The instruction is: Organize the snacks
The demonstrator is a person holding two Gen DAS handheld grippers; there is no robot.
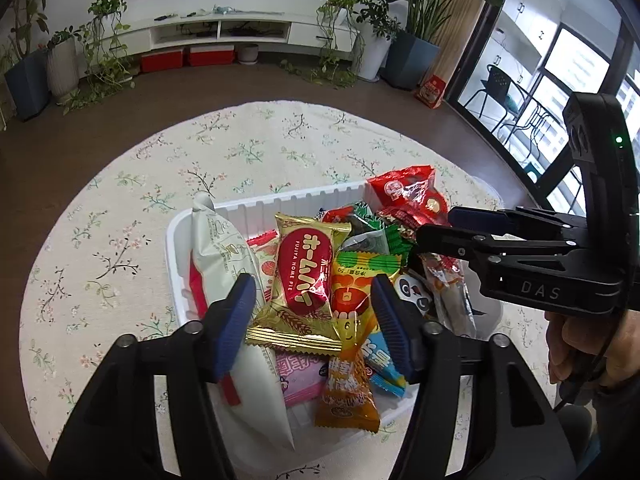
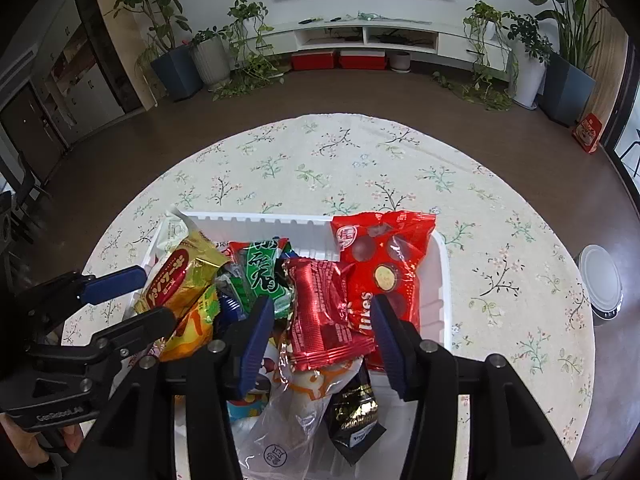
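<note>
A white ribbed tray point(image 1: 280, 204) on the round floral tablecloth is piled with snack packets. My left gripper point(image 1: 312, 304) hangs open over it, with a gold and red Home Pie packet point(image 1: 306, 276) lying between its blue pads, untouched. A long white pouch point(image 1: 224, 256) lies along the tray's left side. In the right wrist view my right gripper point(image 2: 320, 316) is open above a small red foil packet point(image 2: 324, 316), its pads clear of it. A big red chocolate-ball bag point(image 2: 384, 256) leans in the tray's point(image 2: 260, 220) far right corner. The left gripper point(image 2: 154, 296) shows at the left.
The right gripper point(image 1: 434, 226) reaches in from the right, held by a hand point(image 1: 580, 344). Green point(image 2: 264, 276), orange point(image 1: 348, 280) and black point(image 2: 356, 416) packets fill the tray's middle. A round white lid point(image 2: 600, 280) lies at the table's right edge. Plants and a low cabinet stand beyond.
</note>
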